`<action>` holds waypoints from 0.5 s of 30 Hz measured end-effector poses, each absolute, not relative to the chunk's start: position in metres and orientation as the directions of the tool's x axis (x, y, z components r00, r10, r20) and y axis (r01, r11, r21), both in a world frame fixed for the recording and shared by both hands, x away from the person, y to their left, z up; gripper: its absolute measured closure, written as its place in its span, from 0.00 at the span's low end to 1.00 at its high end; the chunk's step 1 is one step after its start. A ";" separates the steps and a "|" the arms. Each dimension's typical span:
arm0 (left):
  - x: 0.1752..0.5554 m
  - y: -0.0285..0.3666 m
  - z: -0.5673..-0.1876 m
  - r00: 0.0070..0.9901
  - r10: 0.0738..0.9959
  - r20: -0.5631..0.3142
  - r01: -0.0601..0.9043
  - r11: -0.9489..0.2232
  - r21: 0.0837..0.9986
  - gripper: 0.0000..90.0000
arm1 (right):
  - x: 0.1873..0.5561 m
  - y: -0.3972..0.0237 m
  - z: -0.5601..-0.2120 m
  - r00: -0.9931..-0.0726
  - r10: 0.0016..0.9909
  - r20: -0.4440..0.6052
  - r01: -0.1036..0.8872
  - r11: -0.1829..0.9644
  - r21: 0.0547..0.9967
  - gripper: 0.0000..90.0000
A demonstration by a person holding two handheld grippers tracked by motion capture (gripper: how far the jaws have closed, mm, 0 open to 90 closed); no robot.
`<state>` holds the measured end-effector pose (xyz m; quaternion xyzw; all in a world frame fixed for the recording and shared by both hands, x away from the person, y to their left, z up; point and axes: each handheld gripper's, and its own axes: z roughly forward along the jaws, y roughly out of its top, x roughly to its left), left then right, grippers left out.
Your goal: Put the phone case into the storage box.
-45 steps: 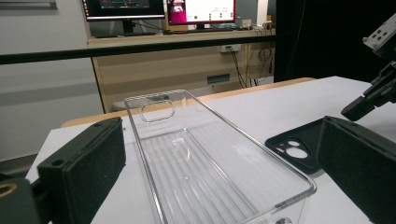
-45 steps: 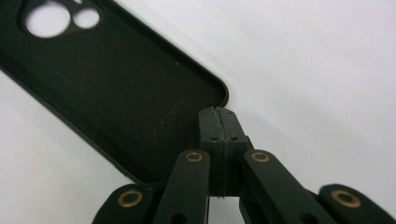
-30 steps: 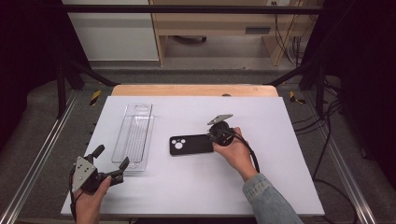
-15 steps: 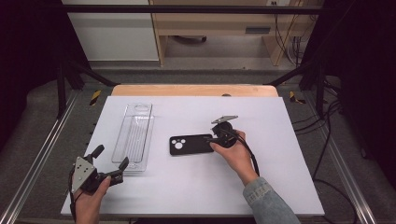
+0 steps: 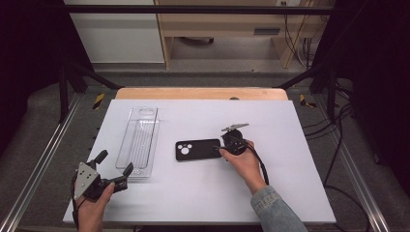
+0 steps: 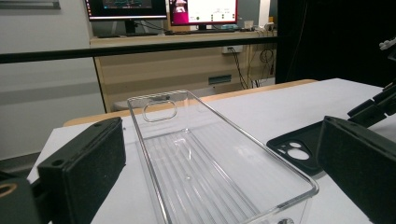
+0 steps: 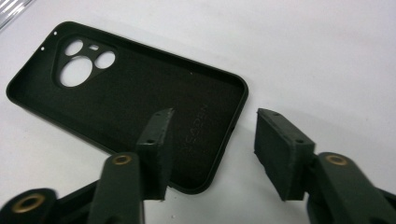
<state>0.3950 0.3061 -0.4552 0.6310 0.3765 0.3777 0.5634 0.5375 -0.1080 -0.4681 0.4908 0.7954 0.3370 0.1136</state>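
While parked over the black phone case lying flat mid-table beside the clear tray: right gripper part-open, just narrowing, one jaw above the case, gripping nothing; left gripper wide open, empty.

Lab: monitors, framed test table

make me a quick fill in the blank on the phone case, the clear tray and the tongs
1. The black phone case lies flat on the white table with its hollow side facing ____.
2. The clear tray holds ____.
3. The right tongs straddle the short end of the case farthest from its ____ cutouts.
4. The left tongs sit at the near end of the tray with their jaws ____.

Missing words: up; nothing; camera; open
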 end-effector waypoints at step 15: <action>0.395 0.306 -0.455 0.432 0.900 0.053 0.049 -0.082 0.995 0.01 | 0.538 -0.111 -0.476 -0.465 0.862 0.203 0.736 0.249 0.629 0.77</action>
